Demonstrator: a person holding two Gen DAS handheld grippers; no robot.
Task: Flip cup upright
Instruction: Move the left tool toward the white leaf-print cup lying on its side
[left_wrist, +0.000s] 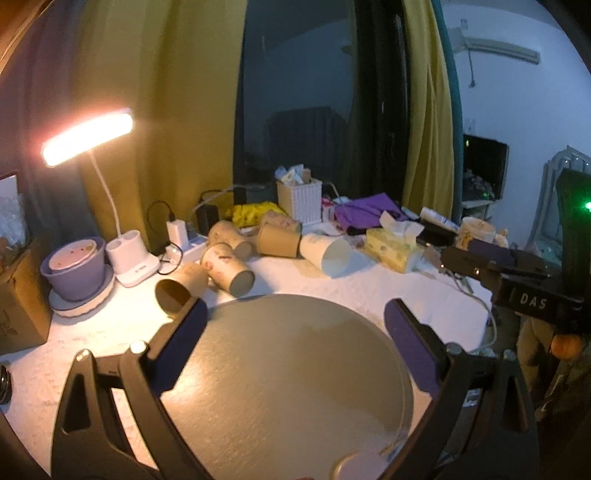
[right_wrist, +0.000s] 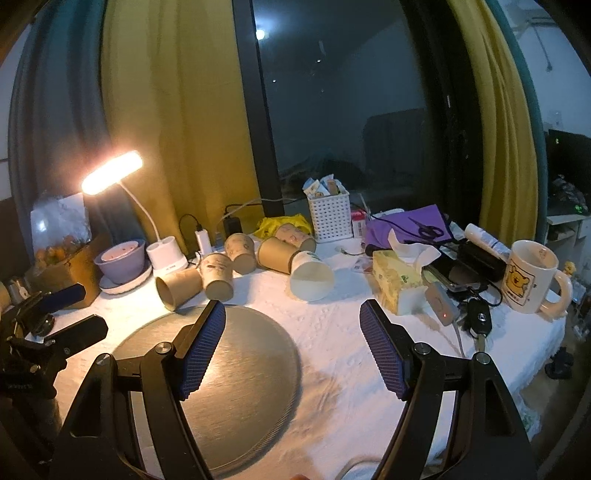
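Observation:
Several paper cups lie on their sides in a cluster at the back of the white table. A white cup (left_wrist: 325, 252) (right_wrist: 311, 280) lies with its mouth toward me. Brown cups lie left of it, one (left_wrist: 181, 286) (right_wrist: 180, 287) nearest the round grey mat (left_wrist: 295, 376) (right_wrist: 236, 384). My left gripper (left_wrist: 295, 314) is open and empty above the mat. My right gripper (right_wrist: 293, 317) is open and empty, short of the white cup. The right gripper also shows in the left wrist view (left_wrist: 491, 273), and the left gripper in the right wrist view (right_wrist: 77, 310).
A lit desk lamp (right_wrist: 110, 177) and a purple bowl on a saucer (right_wrist: 122, 260) stand at the left. A tissue box (right_wrist: 397, 286), white basket (right_wrist: 330, 216), bear mug (right_wrist: 532, 277), keys and cables crowd the right side. A cardboard box (left_wrist: 22, 295) sits far left.

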